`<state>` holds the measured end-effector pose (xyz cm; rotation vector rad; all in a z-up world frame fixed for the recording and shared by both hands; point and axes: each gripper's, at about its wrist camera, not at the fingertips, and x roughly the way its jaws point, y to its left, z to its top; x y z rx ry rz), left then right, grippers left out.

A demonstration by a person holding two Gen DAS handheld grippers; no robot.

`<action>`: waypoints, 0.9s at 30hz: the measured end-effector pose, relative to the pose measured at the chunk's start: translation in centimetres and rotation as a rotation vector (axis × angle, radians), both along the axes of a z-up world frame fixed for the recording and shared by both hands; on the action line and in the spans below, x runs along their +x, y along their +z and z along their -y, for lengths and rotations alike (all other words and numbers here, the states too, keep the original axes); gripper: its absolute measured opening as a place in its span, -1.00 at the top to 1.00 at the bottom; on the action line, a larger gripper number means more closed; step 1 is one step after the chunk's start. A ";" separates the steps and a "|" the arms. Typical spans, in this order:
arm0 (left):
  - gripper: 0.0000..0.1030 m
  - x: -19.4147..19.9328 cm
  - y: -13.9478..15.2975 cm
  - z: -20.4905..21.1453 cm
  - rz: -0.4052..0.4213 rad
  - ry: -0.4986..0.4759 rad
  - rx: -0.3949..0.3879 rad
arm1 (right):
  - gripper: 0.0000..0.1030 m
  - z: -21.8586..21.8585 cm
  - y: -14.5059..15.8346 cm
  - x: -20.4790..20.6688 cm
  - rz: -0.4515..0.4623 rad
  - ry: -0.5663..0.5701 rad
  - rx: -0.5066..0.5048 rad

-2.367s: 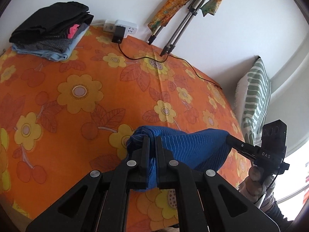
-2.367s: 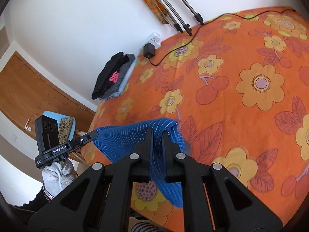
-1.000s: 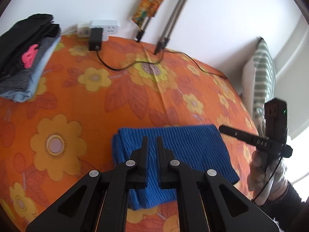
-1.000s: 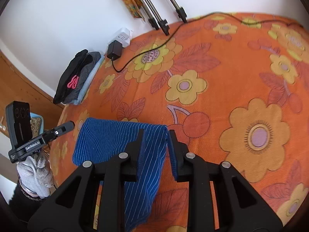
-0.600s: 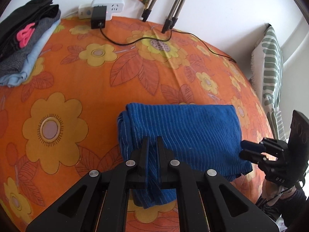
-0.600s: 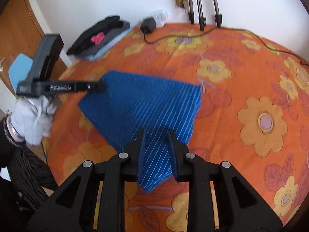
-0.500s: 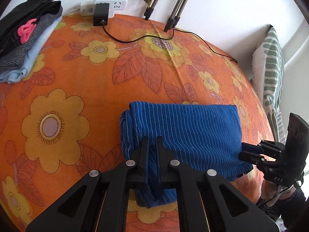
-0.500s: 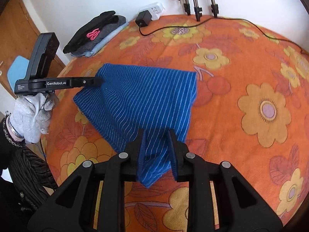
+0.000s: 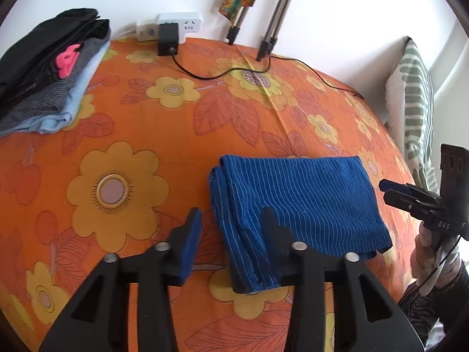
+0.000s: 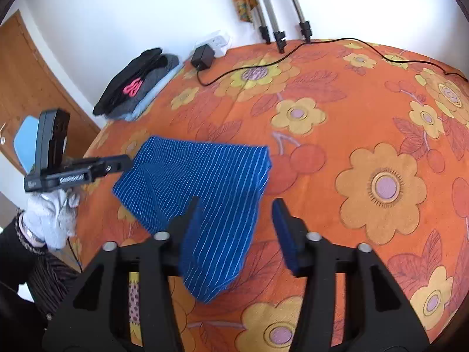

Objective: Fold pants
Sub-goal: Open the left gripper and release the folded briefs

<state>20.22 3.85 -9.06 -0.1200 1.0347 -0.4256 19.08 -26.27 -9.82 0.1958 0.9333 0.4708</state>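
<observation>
The blue pinstriped pants (image 9: 296,199) lie folded in a flat rectangle on the orange flowered bedspread (image 9: 123,135). My left gripper (image 9: 231,220) is open at the pants' left near corner, holding nothing. My right gripper (image 10: 236,208) is open at the pants' right near corner (image 10: 211,193), also empty. The right gripper shows in the left wrist view (image 9: 390,189) past the pants' right edge. The left gripper shows in the right wrist view (image 10: 129,161) at the pants' left edge.
A stack of folded clothes (image 9: 44,82) lies at the far left. A power strip with a black adapter (image 9: 168,33) and its cable (image 9: 222,73) lie at the wall, by tripod legs (image 9: 266,44). A green striped pillow (image 9: 416,96) stands right.
Both grippers were shut on the pants' near corners and have opened, letting the folded pants rest on the bedspread. Earlier the pants were lifted and carried forward.
</observation>
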 end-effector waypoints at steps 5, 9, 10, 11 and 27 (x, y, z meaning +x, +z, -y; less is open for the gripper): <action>0.03 0.6 -0.4 -0.3 -0.029 0.020 -0.034 | -0.19 0.5 -1.2 1.7 -0.055 -0.033 0.041; 0.03 0.8 -1.0 0.2 -0.054 0.012 -0.040 | -0.19 0.5 -2.4 2.3 -0.091 -0.046 0.052; 0.03 0.8 -1.2 0.3 -0.056 0.012 -0.037 | -0.19 0.5 -2.5 2.3 -0.091 -0.049 0.050; 0.03 0.8 -1.3 0.4 -0.058 0.013 -0.031 | -0.19 0.4 -2.5 2.4 -0.091 -0.052 0.046; 0.03 0.7 -1.7 1.8 -0.022 0.006 0.038 | -0.18 -1.1 -2.9 2.6 -0.061 -0.043 0.021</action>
